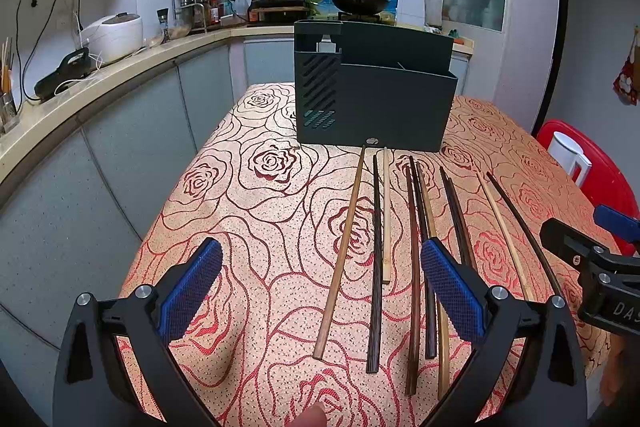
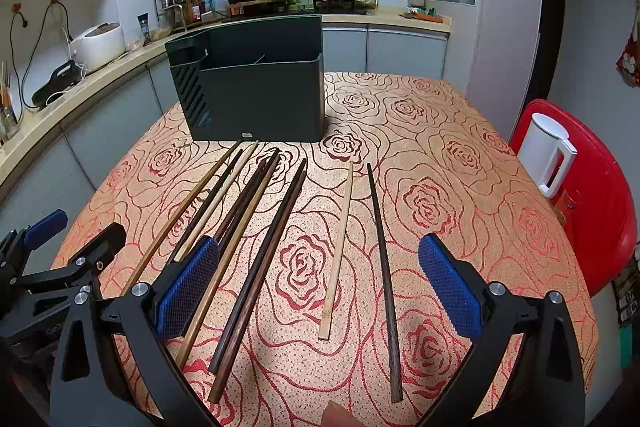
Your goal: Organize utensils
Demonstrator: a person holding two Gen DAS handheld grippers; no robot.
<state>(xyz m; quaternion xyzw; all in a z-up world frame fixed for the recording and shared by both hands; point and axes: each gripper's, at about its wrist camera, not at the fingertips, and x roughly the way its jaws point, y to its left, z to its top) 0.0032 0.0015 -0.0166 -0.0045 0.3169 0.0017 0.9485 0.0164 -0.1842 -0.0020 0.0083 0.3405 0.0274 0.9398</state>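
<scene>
1. Chopsticks (image 1: 376, 259) lie loose on the rose-patterned tablecloth (image 1: 256, 211), fanned out side by side with their far tips pointing toward the dark utensil holder (image 1: 376, 95). They are a mix of dark and pale wood, apparently spread flat so each can be picked singly.
2. The utensil holder stands upright at the far middle of the table, its open top facing up, just beyond the chopstick tips. That placement looks meant to make each transfer a short forward carry.
3. The left gripper (image 1: 322, 291) hovers over the near left part of the row, its blue pads spread wide and holding nothing. The brown, dark and pale sticks on the left lie in the gap between them.
4. The right gripper (image 2: 320, 291) hangs over the right end, equally wide and empty. A pale bamboo chopstick (image 2: 338, 251) and a single dark chopstick (image 2: 382, 267) lie between its pads, set apart from the others.
5. Judging by this, no stick has gone into the holder yet; sorting seems at its start.
6. To the right, a white kettle (image 2: 548, 151) sits on a red stool (image 2: 600, 211), well apart from the work.
</scene>
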